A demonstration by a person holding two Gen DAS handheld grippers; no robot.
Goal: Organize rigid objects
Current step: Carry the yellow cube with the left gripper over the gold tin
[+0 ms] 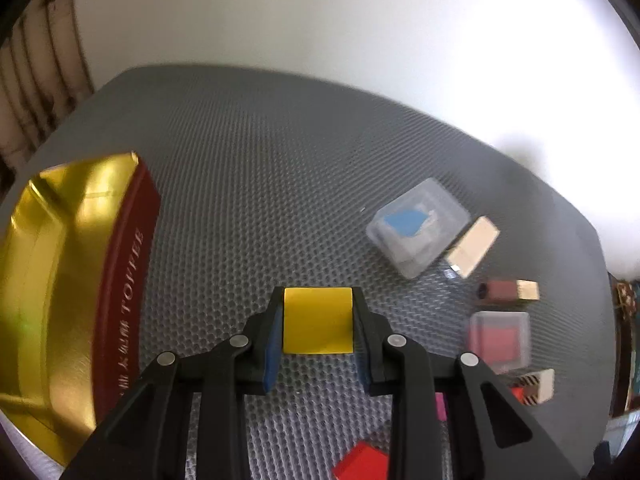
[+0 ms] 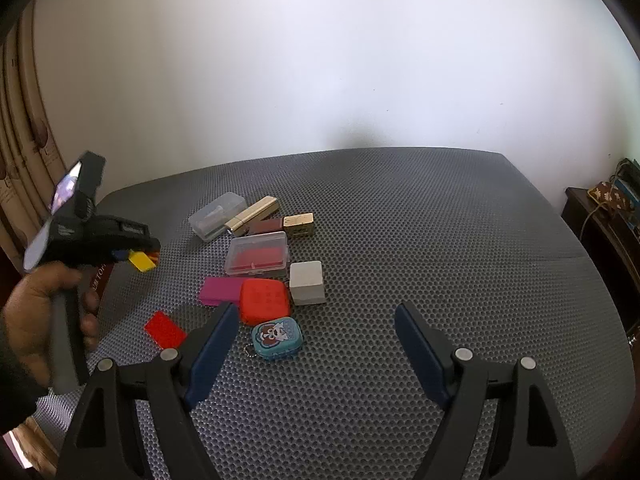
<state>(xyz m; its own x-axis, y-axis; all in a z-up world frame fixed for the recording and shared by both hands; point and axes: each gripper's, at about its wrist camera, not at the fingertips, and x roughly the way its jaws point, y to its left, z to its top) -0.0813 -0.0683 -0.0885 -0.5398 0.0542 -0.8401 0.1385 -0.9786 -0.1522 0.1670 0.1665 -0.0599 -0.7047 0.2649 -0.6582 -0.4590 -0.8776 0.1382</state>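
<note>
Two grippers share the grey worktop (image 2: 400, 220). Clamped between the blue pads of the left gripper (image 1: 318, 322) is a yellow block (image 1: 318, 320), held just right of a gold-lined red tin (image 1: 124, 280). Near the front, the right gripper (image 2: 316, 354) gapes wide with nothing in it, above a teal tin (image 2: 277, 338), red case (image 2: 264, 301) and white cube (image 2: 307, 282).

Bare mat (image 2: 420, 216) fills the right half of the right wrist frame; left of centre, the clutter of small boxes (image 2: 260, 256) blocks passage.
</note>
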